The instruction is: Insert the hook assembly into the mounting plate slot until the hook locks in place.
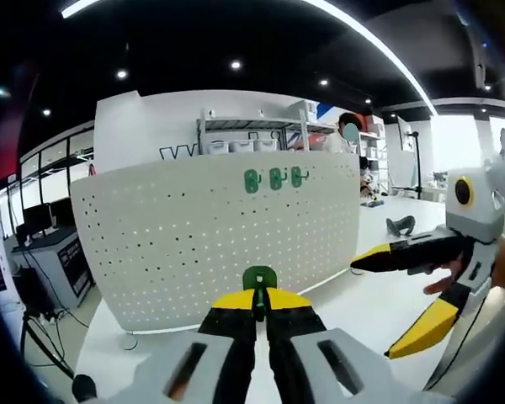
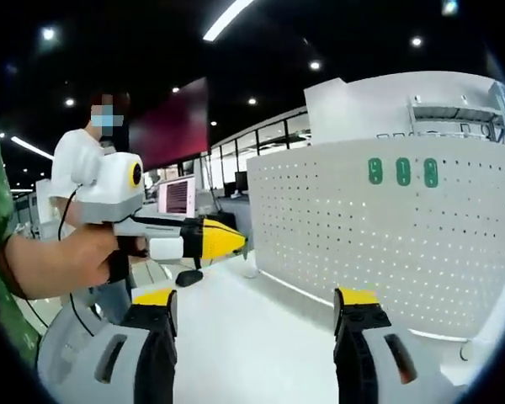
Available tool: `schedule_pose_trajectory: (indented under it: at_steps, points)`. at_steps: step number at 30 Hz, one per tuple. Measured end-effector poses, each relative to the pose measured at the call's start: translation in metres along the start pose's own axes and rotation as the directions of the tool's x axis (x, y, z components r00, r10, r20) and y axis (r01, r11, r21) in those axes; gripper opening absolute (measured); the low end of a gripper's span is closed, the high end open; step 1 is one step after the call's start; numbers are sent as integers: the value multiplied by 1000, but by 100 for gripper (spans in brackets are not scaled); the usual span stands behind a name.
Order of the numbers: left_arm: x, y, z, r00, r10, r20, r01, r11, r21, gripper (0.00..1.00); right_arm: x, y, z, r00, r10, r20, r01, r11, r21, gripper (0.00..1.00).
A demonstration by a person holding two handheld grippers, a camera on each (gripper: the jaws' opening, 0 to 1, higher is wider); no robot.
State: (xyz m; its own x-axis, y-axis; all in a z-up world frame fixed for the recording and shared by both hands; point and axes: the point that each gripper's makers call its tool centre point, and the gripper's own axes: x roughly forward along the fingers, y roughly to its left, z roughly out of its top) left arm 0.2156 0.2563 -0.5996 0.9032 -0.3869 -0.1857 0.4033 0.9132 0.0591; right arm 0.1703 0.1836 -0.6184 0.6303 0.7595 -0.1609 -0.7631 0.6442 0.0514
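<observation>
The left gripper (image 1: 259, 301) is clenched on a green hook (image 1: 259, 279) and holds it in front of the white pegboard (image 1: 194, 244), not yet touching. Three green hooks (image 1: 274, 178) already sit near its top edge. The right gripper (image 2: 257, 305) is released and carries nothing. The step in hand seems to be the approach; next the hook must meet a free slot squarely.

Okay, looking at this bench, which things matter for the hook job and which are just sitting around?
For the job:
- green hook, clamped in the left tool
- white pegboard, carrying three mounted green hooks
- right tool, open and empty

Just around:
- shelving rack
- laptop
- black object on the table
</observation>
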Motion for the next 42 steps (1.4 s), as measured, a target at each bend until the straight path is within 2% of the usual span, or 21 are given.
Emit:
schedule_pose_trajectory:
  at_steps: [2, 5, 8, 11, 15, 24, 33, 42]
  points:
    - [0, -1, 1, 1000, -1, 1, 1, 1000, 0, 3, -4, -2, 3, 999, -18, 27, 18, 1000, 10, 85]
    - [1, -1, 2, 1000, -2, 3, 2, 1000, -2, 3, -8, 1, 5, 999, -11, 45, 10, 1000, 24, 93]
    - [1, -1, 2, 1000, 0, 4, 0, 1000, -2, 3, -10, 6, 2, 999, -5, 35, 5, 1000, 25, 98]
    - [1, 0, 3, 1000, 3, 5, -3, 1000, -9, 3, -14, 11, 1, 999, 8, 38, -9, 999, 42, 100]
    - [2, 2, 3, 1000, 9, 7, -9, 1000, -20, 3, -18, 20, -6, 1000, 22, 8, -23, 999, 43, 100]
    - [12, 9, 10, 999, 28, 23, -26, 998, -65, 3, -26, 16, -9, 1000, 2, 18, -3, 998, 64, 100]
    - [30, 15, 32, 997, 49, 63, -43, 994, -102, 3, -28, 19, -19, 1000, 1, 7, -2, 997, 80, 100]
    - [55, 12, 66, 991, 59, 120, -48, 994, -96, 3, -29, 21, -26, 1000, 5, 2, -5, 995, 100, 100]
